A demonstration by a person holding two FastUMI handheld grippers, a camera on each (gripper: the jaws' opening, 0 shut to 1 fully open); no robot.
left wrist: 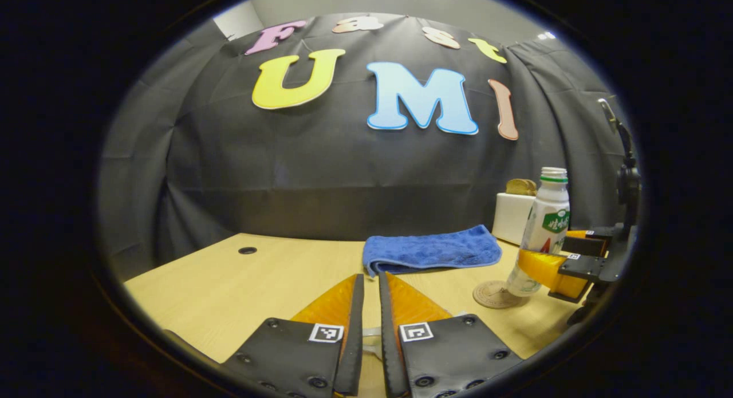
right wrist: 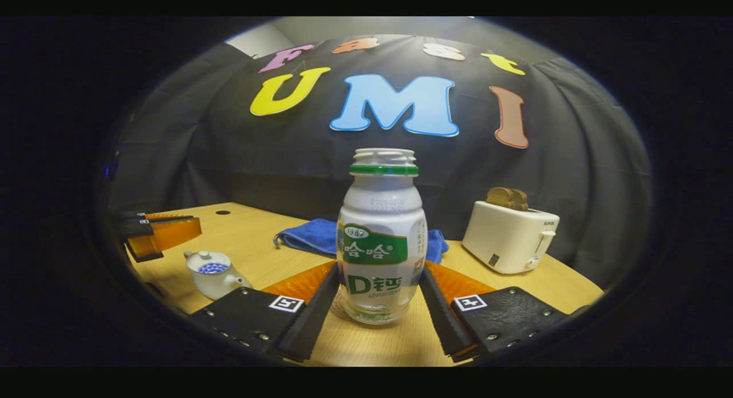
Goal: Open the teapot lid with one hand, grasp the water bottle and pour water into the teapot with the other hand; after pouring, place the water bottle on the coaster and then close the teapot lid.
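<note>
Flanking one bottle (right wrist: 381, 237) on one coaster (left wrist: 496, 295), right jaws spread; left jaws nearly closed, empty.

The left gripper (left wrist: 371, 306) points forward, level above the tabletop, its two fingers nearly parallel with only a narrow slit between them, holding nothing. The right gripper (right wrist: 378, 298) also points forward, its fingers spread apart, one on each side of the water bottle (right wrist: 381, 243), close against its lower body.
</note>
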